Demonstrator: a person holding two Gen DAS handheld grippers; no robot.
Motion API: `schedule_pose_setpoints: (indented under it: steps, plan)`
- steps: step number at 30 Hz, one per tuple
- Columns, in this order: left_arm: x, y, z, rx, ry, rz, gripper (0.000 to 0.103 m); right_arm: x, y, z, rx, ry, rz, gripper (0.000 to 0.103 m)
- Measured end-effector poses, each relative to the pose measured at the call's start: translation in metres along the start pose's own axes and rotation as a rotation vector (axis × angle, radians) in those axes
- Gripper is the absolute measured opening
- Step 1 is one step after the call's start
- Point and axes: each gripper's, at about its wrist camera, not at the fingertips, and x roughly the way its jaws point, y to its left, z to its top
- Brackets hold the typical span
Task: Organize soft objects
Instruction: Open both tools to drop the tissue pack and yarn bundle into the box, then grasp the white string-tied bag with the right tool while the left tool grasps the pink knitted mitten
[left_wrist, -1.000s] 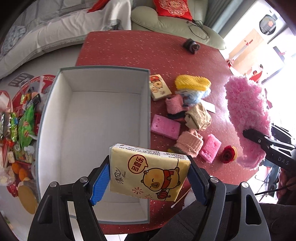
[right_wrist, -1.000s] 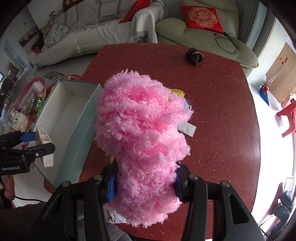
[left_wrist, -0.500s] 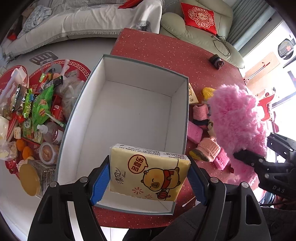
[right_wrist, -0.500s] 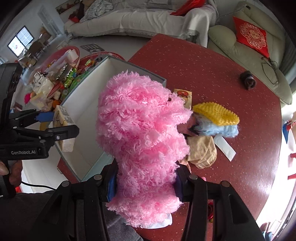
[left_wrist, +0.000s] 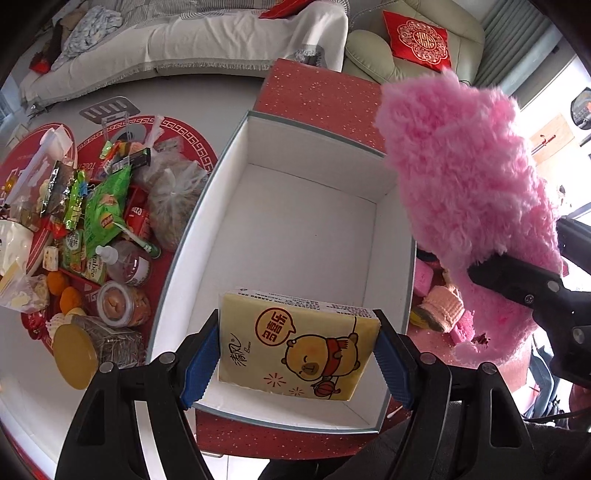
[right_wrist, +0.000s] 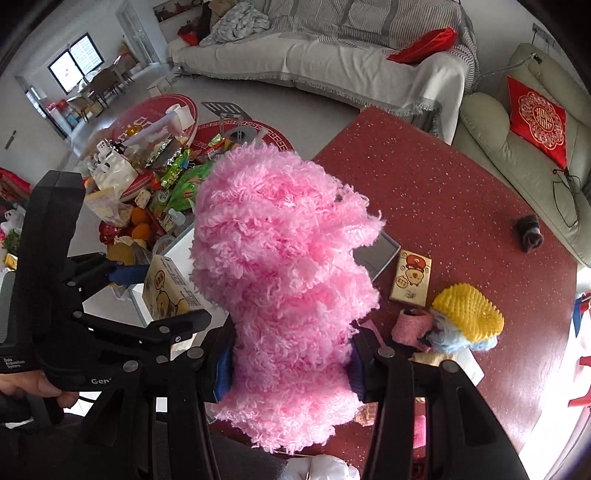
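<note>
My left gripper (left_wrist: 297, 354) is shut on a yellow tissue pack (left_wrist: 295, 349) with a cartoon bear, held over the near end of the white-lined box (left_wrist: 306, 221). The box looks bare inside. My right gripper (right_wrist: 290, 363) is shut on a fluffy pink plush (right_wrist: 280, 273). In the left wrist view the pink plush (left_wrist: 469, 184) hangs just right of the box's right wall. The left gripper and tissue pack (right_wrist: 166, 291) show left of the plush in the right wrist view.
On the red table (right_wrist: 443, 206) lie a second tissue pack (right_wrist: 410, 278), a yellow and blue knit piece (right_wrist: 465, 317), pink sponges (left_wrist: 424, 277) and knit rolls (left_wrist: 443, 302). Snacks and jars (left_wrist: 96, 229) crowd the floor left of the box. Sofas stand behind.
Both grippers have swung left toward the box. The pink plush has come from the table's right side to the box's right wall. The tissue pack is now over the box's near end.
</note>
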Motion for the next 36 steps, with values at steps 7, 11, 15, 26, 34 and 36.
schedule_pose_setpoints:
  steps: [7,11,15,26,34,36]
  plan:
    - [0.011,0.003,-0.003,-0.006,0.035,-0.006,0.077,0.003,0.016,0.017,-0.037,-0.009,-0.024,0.052]
    - [0.019,0.007,-0.004,-0.029,0.056,0.01,0.085,0.002,0.017,0.02,-0.028,-0.021,-0.042,0.067]
    - [0.021,0.008,-0.004,-0.043,0.046,0.011,0.1,0.0,0.01,0.018,0.003,-0.022,-0.042,0.067]
    - [0.028,-0.008,-0.007,0.009,0.079,-0.034,0.1,-0.008,-0.017,-0.01,0.07,-0.017,-0.071,0.068]
    - [0.034,-0.049,-0.011,0.159,0.111,-0.047,0.1,-0.016,-0.066,-0.117,-0.038,0.092,-0.173,0.07]
    - [0.035,-0.064,-0.011,0.203,0.119,-0.058,0.1,-0.016,-0.079,-0.15,-0.025,0.143,-0.171,0.07]
